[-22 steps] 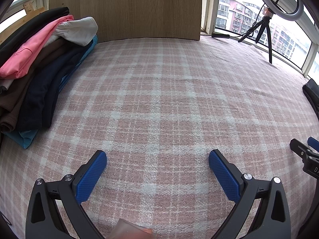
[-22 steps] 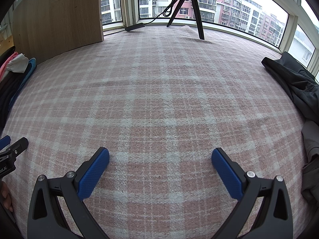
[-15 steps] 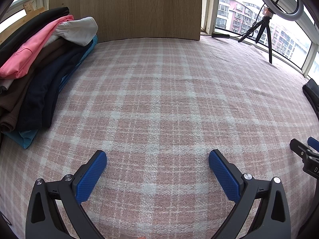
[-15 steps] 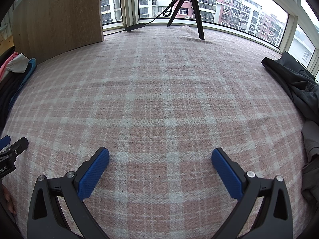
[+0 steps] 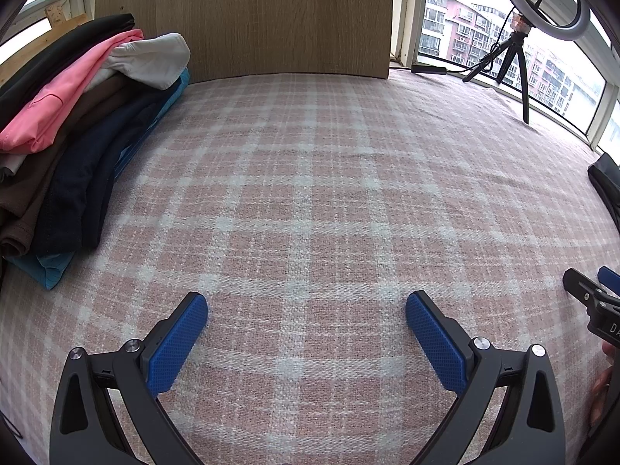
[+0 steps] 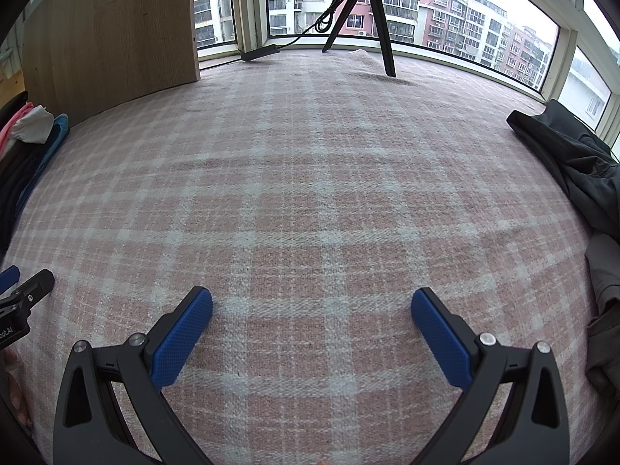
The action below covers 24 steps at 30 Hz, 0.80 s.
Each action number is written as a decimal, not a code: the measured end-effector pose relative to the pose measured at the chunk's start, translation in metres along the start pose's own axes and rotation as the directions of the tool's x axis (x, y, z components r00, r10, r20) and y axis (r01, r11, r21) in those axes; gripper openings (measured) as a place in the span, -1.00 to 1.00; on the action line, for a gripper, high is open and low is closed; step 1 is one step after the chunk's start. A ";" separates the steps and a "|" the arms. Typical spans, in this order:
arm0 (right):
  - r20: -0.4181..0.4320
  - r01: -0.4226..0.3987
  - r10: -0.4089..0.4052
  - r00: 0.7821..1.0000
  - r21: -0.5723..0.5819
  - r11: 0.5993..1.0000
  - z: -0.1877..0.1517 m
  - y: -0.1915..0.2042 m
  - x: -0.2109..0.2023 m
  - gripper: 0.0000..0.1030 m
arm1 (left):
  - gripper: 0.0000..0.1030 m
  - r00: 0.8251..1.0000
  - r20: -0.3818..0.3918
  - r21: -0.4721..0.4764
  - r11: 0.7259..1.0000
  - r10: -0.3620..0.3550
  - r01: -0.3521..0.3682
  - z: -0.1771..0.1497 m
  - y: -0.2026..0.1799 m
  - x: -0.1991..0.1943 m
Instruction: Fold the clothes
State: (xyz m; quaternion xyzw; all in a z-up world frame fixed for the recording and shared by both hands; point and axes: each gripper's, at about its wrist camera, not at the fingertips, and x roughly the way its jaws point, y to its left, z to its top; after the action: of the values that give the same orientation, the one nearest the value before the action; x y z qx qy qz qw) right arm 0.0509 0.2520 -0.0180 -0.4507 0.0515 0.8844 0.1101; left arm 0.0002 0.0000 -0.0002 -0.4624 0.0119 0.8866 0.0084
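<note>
Nearest the left wrist camera, the left gripper [image 5: 306, 306] stands with its jaws spread wide and nothing between them, its blue fingertips [image 5: 178, 343] poised over the pink-and-white plaid cloth [image 5: 310, 193] that covers the work surface. The right gripper [image 6: 312, 304] shows the same condition in the right wrist view: jaws wide apart, empty, blue pads [image 6: 441, 343] over the same plaid cloth [image 6: 310, 178]. Each gripper appears at the edge of the other's view, so the two sit side by side and apart. Whether either gripper touches the cloth cannot be determined. To the left, a stack of folded clothes [image 5: 69, 147] rests on the cloth at its left edge: a teal piece at the bottom, navy and brown layers above it, then pink, white and black on top. To the right, a dark unfolded garment [image 6: 573, 166] lies crumpled at the right edge of the cloth, with a grey garment [image 6: 604, 310] just nearer along that edge; both are well apart from the grippers. Further back, a wooden panel [image 5: 248, 15] stands upright at the far edge of the cloth, beside the stack. Beyond it, a black tripod [image 6: 368, 11] stands on the cloth near the window [image 6: 465, 23], carrying a ring light [image 5: 542, 0], with a black cable [image 6: 310, 31] trailing from it toward the sill.
</note>
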 end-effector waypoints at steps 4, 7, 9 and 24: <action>0.000 0.000 0.000 1.000 0.001 1.000 0.003 0.002 0.001 1.00 | 1.00 1.000 -0.005 0.003 1.000 -0.001 0.001 -0.002 0.003 0.000; -0.009 0.002 -0.002 1.000 0.002 1.000 0.008 0.006 0.009 1.00 | 1.00 1.000 -0.015 0.006 1.000 -0.001 0.001 -0.001 0.002 0.001; -0.017 0.004 -0.004 1.000 0.006 1.000 0.008 0.006 0.007 1.00 | 1.00 1.000 -0.025 0.008 1.000 -0.003 0.003 0.000 0.000 0.003; -0.032 0.058 -0.056 0.998 0.084 0.995 0.012 -0.004 -0.041 1.00 | 0.89 0.998 -0.012 0.075 0.995 -0.067 0.068 0.019 0.014 -0.018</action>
State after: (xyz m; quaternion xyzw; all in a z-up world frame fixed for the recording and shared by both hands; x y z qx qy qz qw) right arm 0.0661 0.2524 0.0216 -0.4601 0.0776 0.8711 0.1534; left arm -0.0056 -0.0140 0.0257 -0.4659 0.0295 0.8826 0.0557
